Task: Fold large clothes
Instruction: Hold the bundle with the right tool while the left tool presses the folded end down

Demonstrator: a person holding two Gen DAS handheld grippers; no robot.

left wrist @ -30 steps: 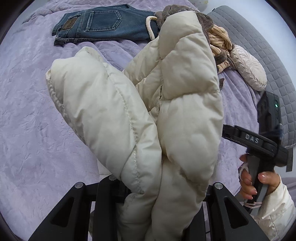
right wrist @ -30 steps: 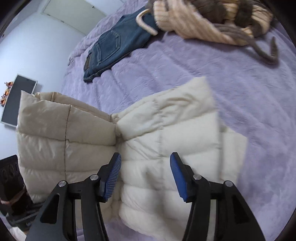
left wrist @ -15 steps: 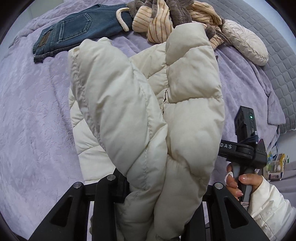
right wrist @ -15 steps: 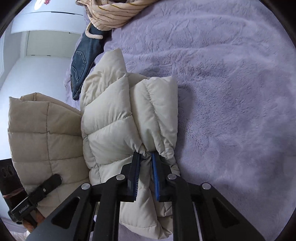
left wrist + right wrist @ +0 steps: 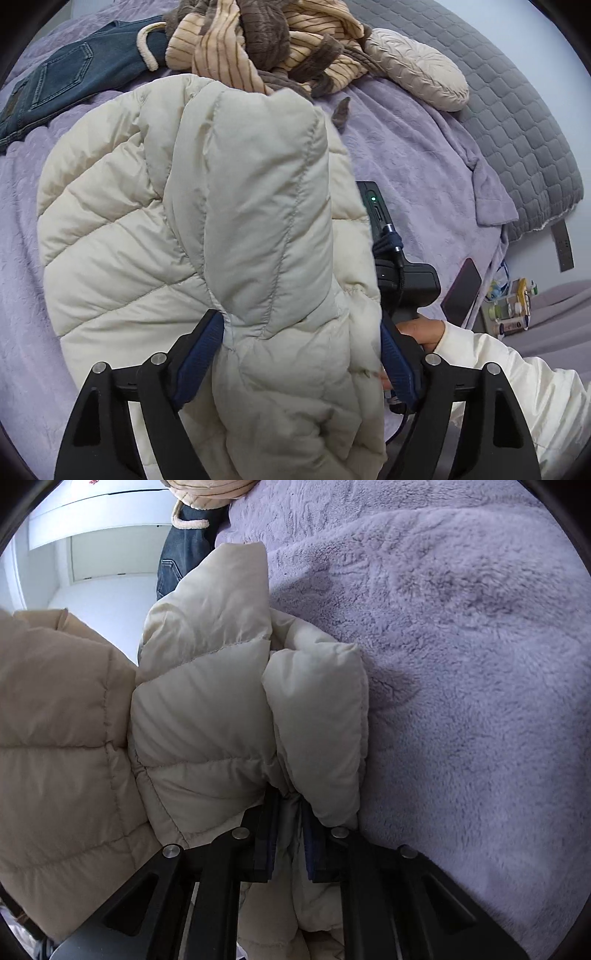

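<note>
The cream quilted puffer jacket [image 5: 207, 236] lies bunched on the lilac plush bedspread [image 5: 461, 664], nearer than the blue jeans [image 5: 62, 81] and the striped tan-and-brown fleece heap [image 5: 258, 40] beyond it. The left tool [image 5: 301, 354] is opening, its blue pads standing wide either side of a fat fold of the jacket that rests between them, seemingly no longer pinched. The right tool [image 5: 290, 842] is clamped narrow on a thin bunched edge of the jacket, low against the bedspread.

To do this step well, I'd say the left should draw straight back clear of the padding so it doesn't drag the fold askew, while the right keeps its edge pinned flat. Puffy down springs back, so the fold probably wants pressing down before that edge is let go, or the layers may slide apart
</note>
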